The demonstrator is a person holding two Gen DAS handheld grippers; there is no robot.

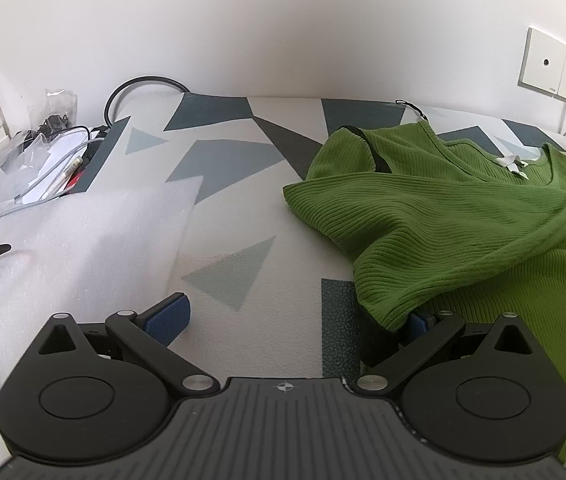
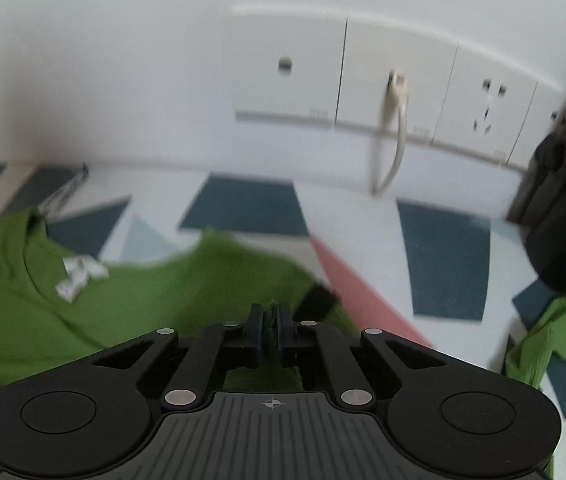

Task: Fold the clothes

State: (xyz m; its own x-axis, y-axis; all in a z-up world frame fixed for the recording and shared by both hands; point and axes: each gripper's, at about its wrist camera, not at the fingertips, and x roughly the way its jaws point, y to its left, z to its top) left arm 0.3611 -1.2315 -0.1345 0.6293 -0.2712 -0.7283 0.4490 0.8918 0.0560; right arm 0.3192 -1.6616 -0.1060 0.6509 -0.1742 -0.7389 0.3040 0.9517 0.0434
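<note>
In the left wrist view, the left gripper (image 1: 297, 316) stands spread wide at the bottom of the frame, over the patterned desk (image 1: 243, 168). The green shirt (image 1: 443, 216) lies at the right, its hem draped over the right-hand finger.

In the right wrist view, the right gripper (image 2: 270, 320) is pressed together, pinching a fold of the green shirt (image 2: 23, 320) at lower centre. Wall sockets (image 2: 395, 80) sit above.
</note>
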